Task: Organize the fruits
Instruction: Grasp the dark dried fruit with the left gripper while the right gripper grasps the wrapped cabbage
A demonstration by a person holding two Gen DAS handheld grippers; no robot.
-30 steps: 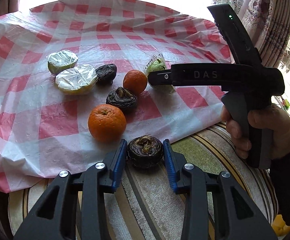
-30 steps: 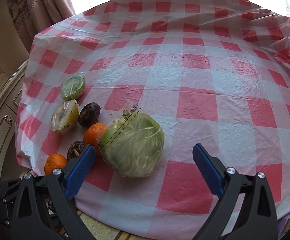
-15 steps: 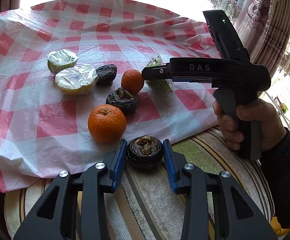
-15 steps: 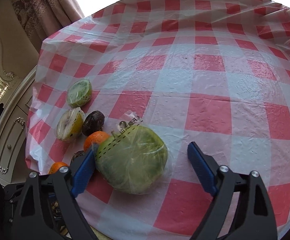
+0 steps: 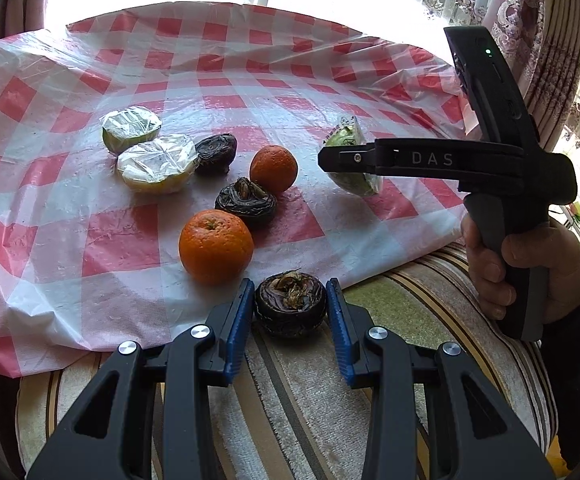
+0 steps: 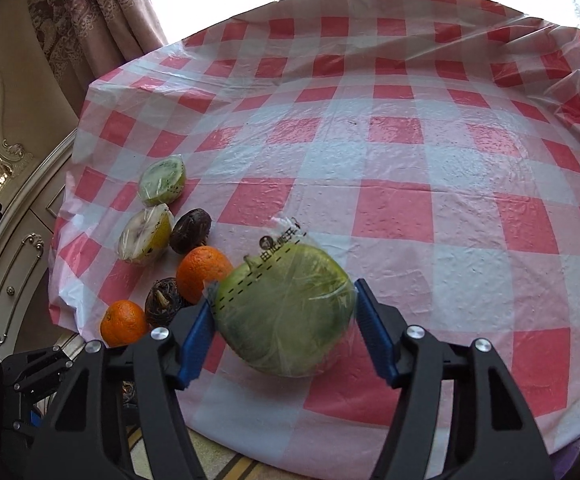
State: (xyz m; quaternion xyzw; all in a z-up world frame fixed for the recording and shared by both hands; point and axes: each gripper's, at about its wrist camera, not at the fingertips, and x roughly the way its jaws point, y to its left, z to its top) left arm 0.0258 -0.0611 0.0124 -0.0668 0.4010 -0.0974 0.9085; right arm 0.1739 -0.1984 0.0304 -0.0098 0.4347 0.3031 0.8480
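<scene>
Currently right gripper (image 6: 285, 334) closing around plastic-wrapped green fruit (image 6: 285, 312) on red-checked tablecloth (image 6: 410, 168), pads nearly touching; left gripper (image 5: 290, 322) pinching dark wrinkled fruit (image 5: 290, 304) at the edge; next probably needs firm contact before lifting.

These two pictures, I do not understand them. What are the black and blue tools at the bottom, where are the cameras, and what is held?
No robot here: a person holds a hand tool with two blue-padded fingers in each hand, and a camera on each looks along its fingers.

The left wrist view shows the left gripper shut on a dark wrinkled fruit. The hand at its right edge carries the other tool.

In the right wrist view, the right gripper is closing around a bagged green fruit, pads at its sides.

On the checked tablecloth lie two oranges, two more dark fruits and two wrapped halves.
</scene>
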